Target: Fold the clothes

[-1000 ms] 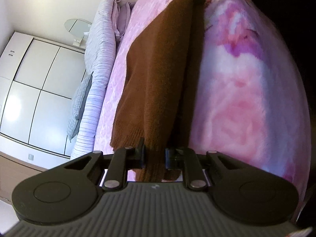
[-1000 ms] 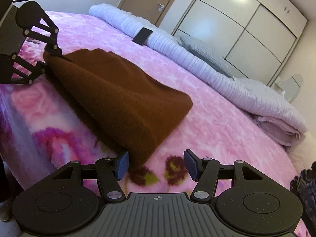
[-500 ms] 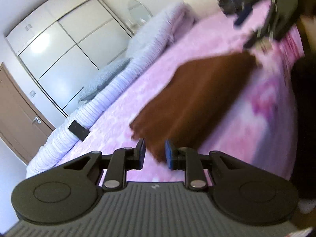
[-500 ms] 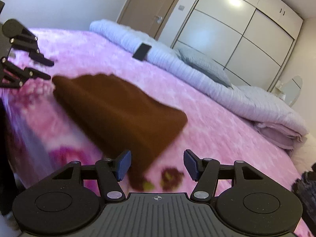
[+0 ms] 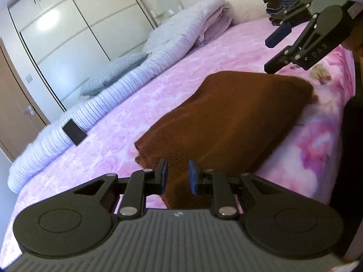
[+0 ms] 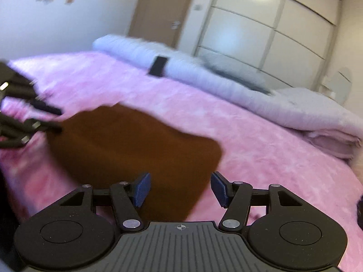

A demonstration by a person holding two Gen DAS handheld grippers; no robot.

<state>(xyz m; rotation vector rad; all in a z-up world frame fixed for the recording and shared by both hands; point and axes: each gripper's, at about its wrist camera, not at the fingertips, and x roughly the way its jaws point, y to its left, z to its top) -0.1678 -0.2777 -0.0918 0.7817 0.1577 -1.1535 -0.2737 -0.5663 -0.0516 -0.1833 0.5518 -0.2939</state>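
Now both hand-held grippers, left (image 5: 177, 176) and right (image 6: 180, 189), hover spread and empty over the folded brown sweater (image 5: 229, 122).

A wide bed covered with a fluffy pink floral blanket (image 5: 140, 122) carries everything. Near its front edge lies a folded rust-brown knitted garment (image 5: 226, 122), flat on the blanket, its ribbed hem layers stacked at 1 end. Along the far side runs a long rolled pale lilac ribbed duvet (image 5: 127, 88), with a flat black rectangular phone-like object (image 5: 74, 132) resting on its slope and a grey quilted pillow (image 5: 113, 77) lying on top. At the headboard end the duvet meets a pile of folded pale pink bedding (image 6: 335, 140). A stack of dark folded clothes (image 5: 281, 2) sits at the far corner.
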